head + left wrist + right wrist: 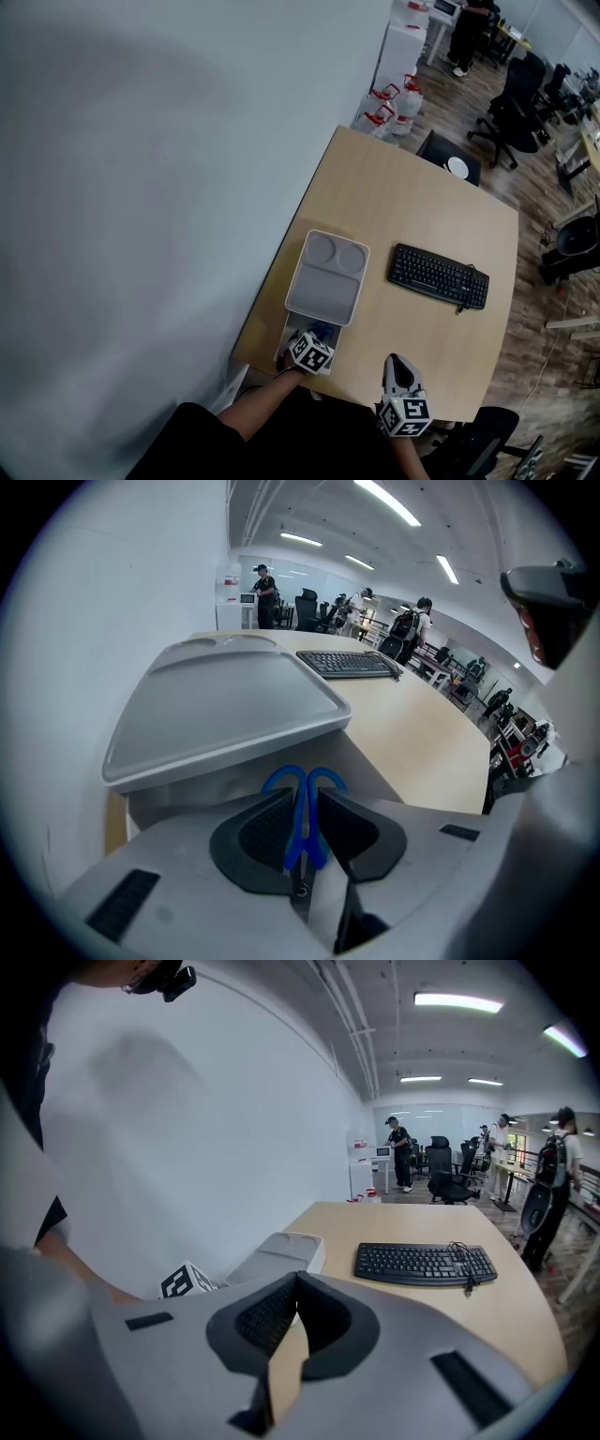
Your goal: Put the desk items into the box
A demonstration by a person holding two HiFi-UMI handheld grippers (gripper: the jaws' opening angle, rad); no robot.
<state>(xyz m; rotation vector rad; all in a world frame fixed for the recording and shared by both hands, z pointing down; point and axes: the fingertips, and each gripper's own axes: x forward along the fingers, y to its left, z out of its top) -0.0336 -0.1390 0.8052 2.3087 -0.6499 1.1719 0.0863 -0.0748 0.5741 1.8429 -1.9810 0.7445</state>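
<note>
The grey box [292,330] stands at the desk's near left, and its flat grey lid [324,276] lies over most of it, leaving the near end uncovered. My left gripper [314,333] is at that near end, shut on blue-handled scissors [304,794] whose handles point forward toward the box wall [234,785] under the lid [216,710]. My right gripper [397,363] hovers near the desk's front edge to the right, shut with nothing in it; in the right gripper view [296,1283] its pads meet. A black keyboard [439,276] lies right of the box.
A white wall runs along the desk's left side. The keyboard [424,1263] has a cable at its right end. A black chair [451,157] stands at the desk's far edge. Office chairs [518,94] and people are farther back in the room.
</note>
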